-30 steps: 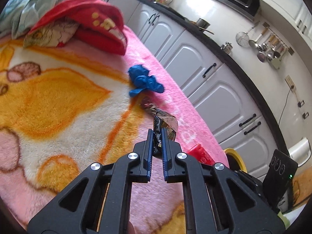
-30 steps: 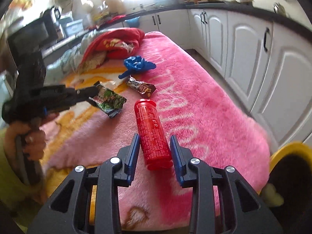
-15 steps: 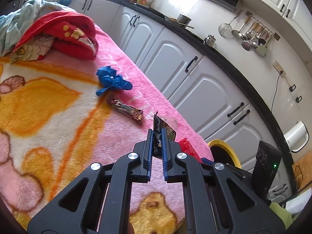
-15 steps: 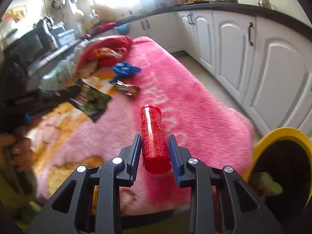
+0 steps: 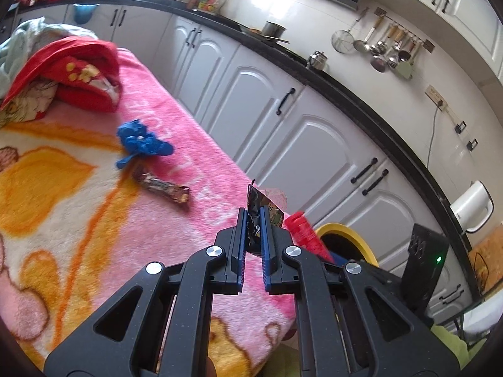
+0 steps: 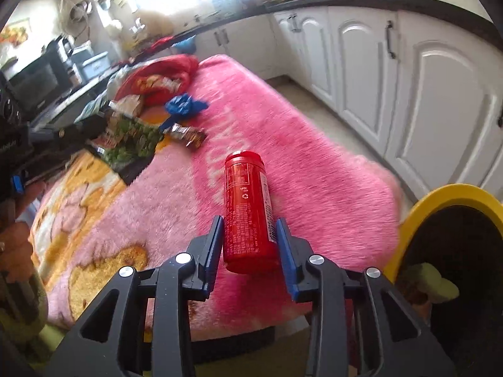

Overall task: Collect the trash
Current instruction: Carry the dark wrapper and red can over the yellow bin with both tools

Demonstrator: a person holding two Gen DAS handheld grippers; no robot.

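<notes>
L gripper (image 5: pixel 253 220): clamped on crumpled snack wrapper (image 5: pixel 262 209), held above pink blanket (image 5: pixel 195 144) | R gripper (image 6: pixel 249 231): jaws just opening slightly, red can (image 6: pixel 246 207) between pads, lifted | yellow bin (image 6: pixel 440 194) beside blanket edge | candy bar wrapper (image 5: pixel 163 186), blue glove (image 5: pixel 141 143) lie on blanket.

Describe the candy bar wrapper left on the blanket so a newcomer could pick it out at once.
Start from the fluffy pink blanket with orange flowers. Near its middle, just past a crumpled blue plastic bag, lies the candy bar wrapper. It is the one long, flat, dark brown piece, shiny and lying loose, unlike the wadded blue bag beside it.
</notes>
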